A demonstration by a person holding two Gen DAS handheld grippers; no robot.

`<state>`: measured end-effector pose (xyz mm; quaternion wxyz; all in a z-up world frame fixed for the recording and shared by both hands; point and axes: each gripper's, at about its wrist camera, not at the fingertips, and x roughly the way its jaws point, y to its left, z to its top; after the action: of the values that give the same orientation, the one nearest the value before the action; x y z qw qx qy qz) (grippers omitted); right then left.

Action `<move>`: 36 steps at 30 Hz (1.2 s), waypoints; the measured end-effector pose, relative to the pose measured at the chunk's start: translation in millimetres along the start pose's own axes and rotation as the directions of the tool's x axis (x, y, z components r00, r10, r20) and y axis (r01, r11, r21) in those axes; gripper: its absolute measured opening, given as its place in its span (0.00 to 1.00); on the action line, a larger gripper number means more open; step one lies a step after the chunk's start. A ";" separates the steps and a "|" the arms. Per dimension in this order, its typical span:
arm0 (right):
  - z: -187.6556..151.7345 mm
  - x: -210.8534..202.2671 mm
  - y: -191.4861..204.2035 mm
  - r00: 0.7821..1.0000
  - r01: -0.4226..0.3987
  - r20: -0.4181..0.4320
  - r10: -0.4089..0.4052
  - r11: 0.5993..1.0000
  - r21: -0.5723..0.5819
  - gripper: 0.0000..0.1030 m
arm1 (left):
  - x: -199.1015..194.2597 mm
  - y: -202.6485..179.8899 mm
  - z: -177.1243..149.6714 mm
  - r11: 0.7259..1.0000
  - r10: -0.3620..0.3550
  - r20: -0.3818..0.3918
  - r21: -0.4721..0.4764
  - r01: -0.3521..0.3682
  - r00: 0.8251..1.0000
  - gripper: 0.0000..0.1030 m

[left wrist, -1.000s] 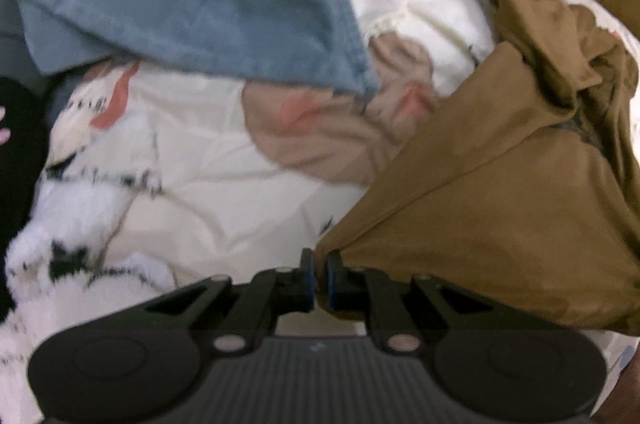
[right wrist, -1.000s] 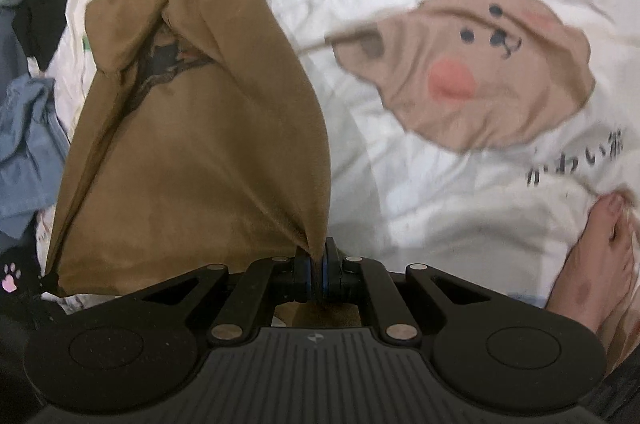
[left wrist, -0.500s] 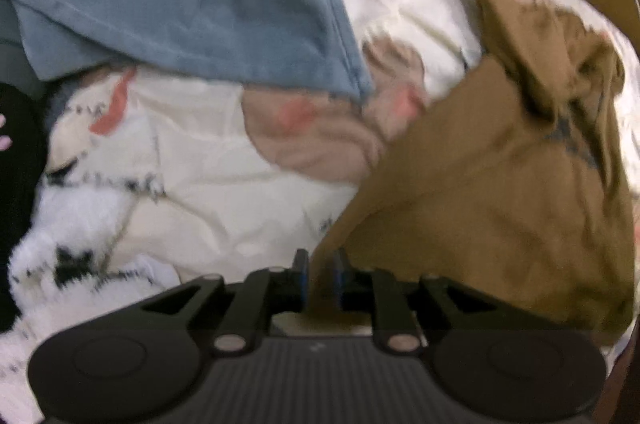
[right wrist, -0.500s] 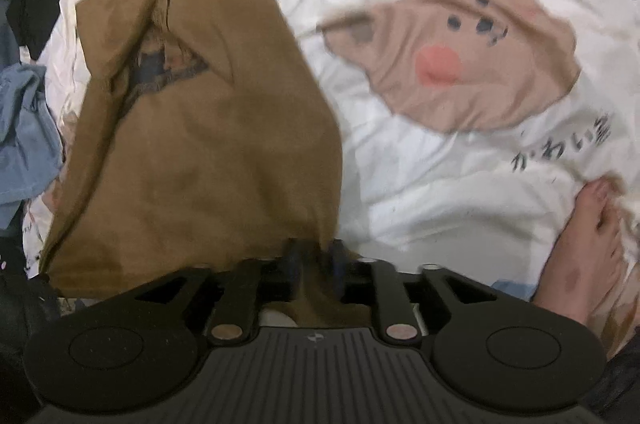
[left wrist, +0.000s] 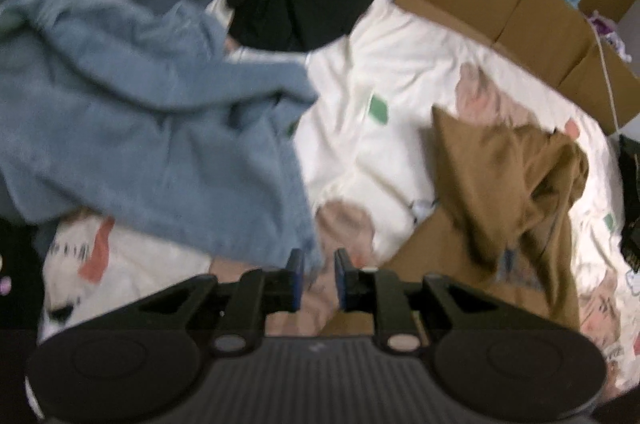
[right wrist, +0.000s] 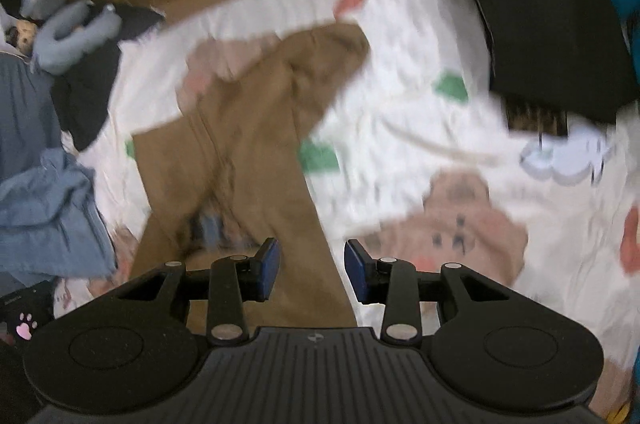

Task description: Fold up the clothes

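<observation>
Fabric soft, light, limp. Left tongs (left wrist: 319,278), low centre of frame: jaws opening, nothing clamped, blue garment (left wrist: 160,152) hem behind them. Brown garment (right wrist: 248,152) lies rumpled on the bed (right wrist: 420,64), centre-left in right view. Right tongs (right wrist: 311,272) apart, empty above it. Judgement: pinch a hem corner; slack cloth may slip.

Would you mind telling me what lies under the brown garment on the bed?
The brown garment lies on a white printed sheet, partly covering a pinkish-brown bear print at its far end. Whatever else is printed beneath it is hidden.
</observation>
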<state>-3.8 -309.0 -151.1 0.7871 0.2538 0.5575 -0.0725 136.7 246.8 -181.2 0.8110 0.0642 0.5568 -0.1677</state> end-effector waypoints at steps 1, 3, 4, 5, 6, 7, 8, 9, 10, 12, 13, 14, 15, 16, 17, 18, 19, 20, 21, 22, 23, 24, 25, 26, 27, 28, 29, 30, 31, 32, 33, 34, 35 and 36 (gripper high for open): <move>10.3 -1.9 3.4 1.000 0.004 0.003 -0.003 1.000 -0.019 0.42 | -0.5 -3.1 7.6 1.000 -0.004 0.008 0.002 0.004 1.000 0.21; 28.5 -2.5 6.6 1.000 0.017 0.005 -0.017 0.999 -0.051 0.42 | -1.3 -9.4 23.0 1.000 -0.011 0.023 0.005 0.011 1.000 0.22; 37.7 -1.8 7.3 1.000 0.022 0.004 -0.022 0.998 -0.063 0.42 | 0.1 -14.5 31.2 1.000 -0.007 0.030 0.009 0.007 1.000 0.22; 47.2 -1.0 8.5 1.000 0.027 0.004 -0.027 0.996 -0.084 0.42 | 2.0 -18.5 38.7 1.000 -0.004 0.034 0.011 0.004 0.999 0.22; 56.6 -0.3 9.7 0.999 0.032 0.004 -0.032 0.994 -0.108 0.42 | 5.2 -22.7 46.9 1.000 -0.005 0.038 0.015 0.004 0.999 0.22; 66.4 1.2 11.0 0.999 0.044 0.006 -0.044 0.989 -0.138 0.42 | 8.6 -26.9 55.0 1.000 -0.005 0.042 0.019 0.004 0.999 0.22; 75.5 3.3 11.3 0.998 0.056 0.006 -0.056 0.985 -0.163 0.42 | 12.4 -31.2 62.0 1.000 -0.001 0.044 0.021 0.000 0.999 0.22; 84.2 5.5 11.3 0.998 0.066 0.006 -0.066 0.980 -0.186 0.42 | 16.3 -35.6 68.9 1.000 0.003 0.045 0.023 -0.004 0.999 0.22; 93.0 7.7 11.2 0.997 0.075 0.005 -0.076 0.975 -0.208 0.42 | 20.7 -40.8 76.4 1.000 0.007 0.045 0.021 -0.008 0.999 0.22; 108.0 12.2 10.4 0.996 0.084 0.004 -0.086 0.966 -0.245 0.42 | 31.6 -50.2 90.3 1.000 -0.007 0.042 0.013 0.006 0.999 0.22; 116.0 15.5 9.1 0.996 0.087 0.005 -0.089 0.961 -0.261 0.42 | 37.2 -55.0 97.3 1.000 -0.013 0.041 0.009 0.012 0.999 0.22; 124.2 19.1 7.5 0.996 0.091 0.007 -0.093 0.957 -0.276 0.42 | 45.4 -60.2 104.0 1.000 -0.007 0.033 0.009 0.007 0.999 0.22; 131.7 23.0 4.7 0.996 0.087 0.012 -0.087 0.957 -0.278 0.42 | 53.5 -65.4 110.7 1.000 -0.002 0.026 0.009 0.001 1.000 0.22; 138.9 27.1 1.3 0.997 0.080 0.018 -0.078 0.958 -0.275 0.42 | 61.7 -70.6 117.2 1.000 0.003 0.019 0.010 -0.004 1.000 0.22; 146.2 31.2 -2.1 0.997 0.073 0.024 -0.069 0.960 -0.271 0.42 | 70.4 -76.0 121.1 1.000 0.003 0.012 0.013 -0.003 1.000 0.22; 152.3 37.2 -7.0 0.998 0.064 0.030 -0.058 0.963 -0.261 0.42 | 79.4 -81.2 124.7 1.000 0.002 0.005 0.016 -0.002 1.000 0.22; 157.9 44.0 -12.4 0.998 0.054 0.037 -0.046 0.967 -0.248 0.42 | 89.1 -86.4 128.9 1.000 0.006 -0.003 0.015 -0.006 1.000 0.22; 162.3 51.5 -17.8 0.999 0.046 0.039 -0.038 0.972 -0.230 0.42 | 98.6 -91.4 133.1 1.000 0.010 -0.010 0.014 -0.010 1.000 0.22; 165.5 60.2 -23.1 0.999 0.038 0.038 -0.031 0.978 -0.207 0.42 | 107.8 -95.3 136.2 1.000 0.011 -0.018 0.010 -0.011 1.000 0.22; 168.5 69.2 -28.5 0.999 0.030 0.036 -0.024 0.983 -0.183 0.42 | 116.9 -99.2 139.4 1.000 0.012 -0.026 0.007 -0.011 1.000 0.22; 170.5 77.8 -31.6 0.999 0.021 0.036 -0.015 0.984 -0.177 0.42 | 125.9 -103.0 142.5 1.000 0.012 -0.034 0.002 -0.012 0.999 0.22; 172.4 85.2 -33.3 0.999 0.014 0.041 -0.007 0.983 -0.181 0.42 | 134.1 -105.5 144.8 1.000 0.011 -0.043 -0.005 -0.011 0.999 0.22; 174.4 92.3 -34.7 0.999 0.008 0.048 0.001 0.983 -0.185 0.42 | 143.1 -108.0 148.2 1.000 0.013 -0.051 -0.015 -0.013 0.999 0.22; 176.7 99.5 -36.7 0.999 -0.003 0.051 0.013 0.983 -0.184 0.42 | 152.0 -110.4 151.5 1.000 0.014 -0.059 -0.025 -0.016 0.998 0.22; 179.1 106.7 -38.9 0.998 -0.017 0.053 0.027 0.983 -0.181 0.42 | 159.5 -112.7 154.6 0.999 0.015 -0.067 -0.031 -0.017 0.998 0.22; 181.5 113.9 -41.1 0.998 -0.030 0.055 0.040 0.984 -0.178 0.42 | 167.3 -115.2 157.8 0.999 0.016 -0.073 -0.034 -0.019 0.997 0.22; 183.1 120.6 -42.0 0.997 -0.037 0.057 0.048 0.982 -0.184 0.42 | 175.0 -117.8 160.9 0.999 0.017 -0.080 -0.036 -0.020 0.997 0.23; 184.4 127.1 -42.4 0.997 -0.041 0.059 0.053 0.980 -0.194 0.42 | 181.6 -121.2 164.1 0.999 0.017 -0.084 -0.033 -0.020 0.996 0.23; 185.4 133.7 -43.6 0.996 -0.047 0.060 0.060 0.979 -0.200 0.42 | 188.4 -124.7 167.2 0.999 0.017 -0.088 -0.030 -0.020 0.996 0.24; 186.3 140.3 -45.3 0.996 -0.054 0.061 0.068 0.977 -0.206 0.42 | 195.9 -128.4 169.9 0.999 0.018 -0.090 -0.027 -0.021 0.996 0.26; 187.1 146.9 -46.9 0.995 -0.062 0.062 0.076 0.976 -0.211 0.42 | 202.3 -132.1 172.0 0.999 0.018 -0.092 -0.025 -0.020 0.996 0.27; 187.6 152.0 -49.3 0.994 -0.067 0.066 0.083 0.974 -0.218 0.42 | 209.5 -135.5 173.7 1.000 0.018 -0.095 -0.024 -0.020 0.995 0.28; 187.9 156.6 -51.9 0.993 -0.070 0.072 0.089 0.972 -0.225 0.42 | 217.3 -139.3 174.8 1.000 0.018 -0.105 -0.023 -0.020 0.994 0.28; 188.2 161.2 -54.6 0.992 -0.074 0.078 0.095 0.970 -0.232 0.42 | 225.1 -143.1 176.0 1.000 0.017 -0.115 -0.021 -0.020 0.993 0.28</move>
<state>192.1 -419.2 -269.0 0.8374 0.1813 0.5154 0.0147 315.5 16.6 -312.1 0.7799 0.0698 0.6037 -0.1499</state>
